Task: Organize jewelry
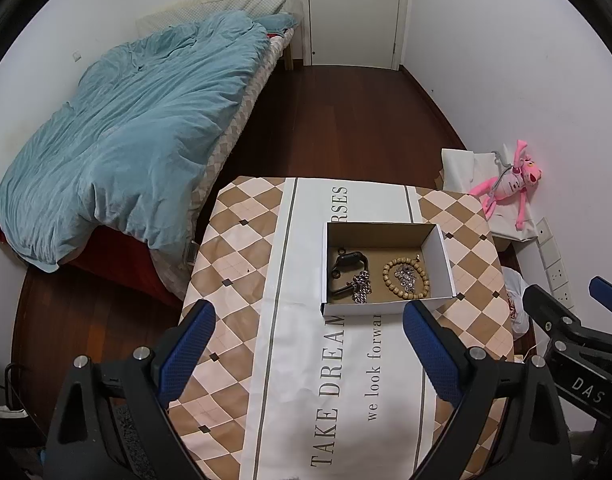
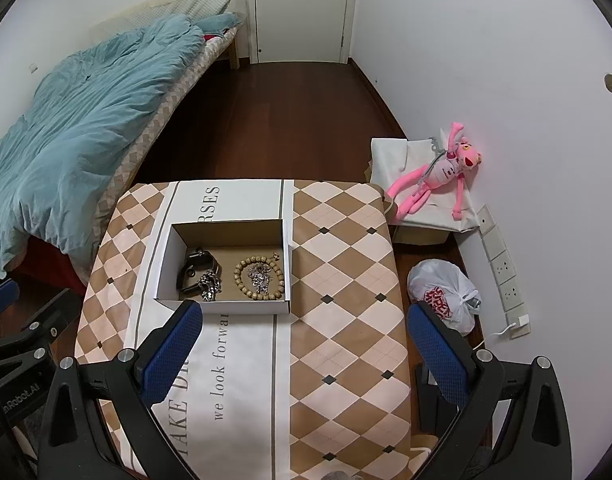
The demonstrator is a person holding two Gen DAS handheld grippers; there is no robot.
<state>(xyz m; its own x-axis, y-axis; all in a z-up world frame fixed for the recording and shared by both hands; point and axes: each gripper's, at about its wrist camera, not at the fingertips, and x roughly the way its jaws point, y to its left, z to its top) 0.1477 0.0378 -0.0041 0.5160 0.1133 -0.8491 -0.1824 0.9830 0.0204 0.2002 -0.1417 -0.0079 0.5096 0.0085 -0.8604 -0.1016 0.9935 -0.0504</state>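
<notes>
From my remote station, both grippers hover empty above the near part of a table draped in a diamond-patterned cloth (image 1: 241, 264). My left gripper (image 1: 310, 332) has its 2 blue-padded fingers spread wide, as does my right gripper (image 2: 306, 332), which hangs over the table's right edge. An open cardboard box (image 1: 440, 258) sits on the cloth's white printed stripe, toward the far edge of the table. Inside it, a black watch (image 1: 346, 262) lies against the left wall, a silver chain (image 1: 362, 286) draped over its strap near the front wall. A wooden bead bracelet (image 1: 424, 276) rests on the right side of the box floor, ringing what appears to be a heap of small silver pieces (image 1: 406, 274), too fine to identify. Beyond the table's far right corner, a pink plush toy (image 2: 438, 178) lies on white fabric; a knotted plastic bag (image 2: 444, 294) sits on the floor beside the right edge
</notes>
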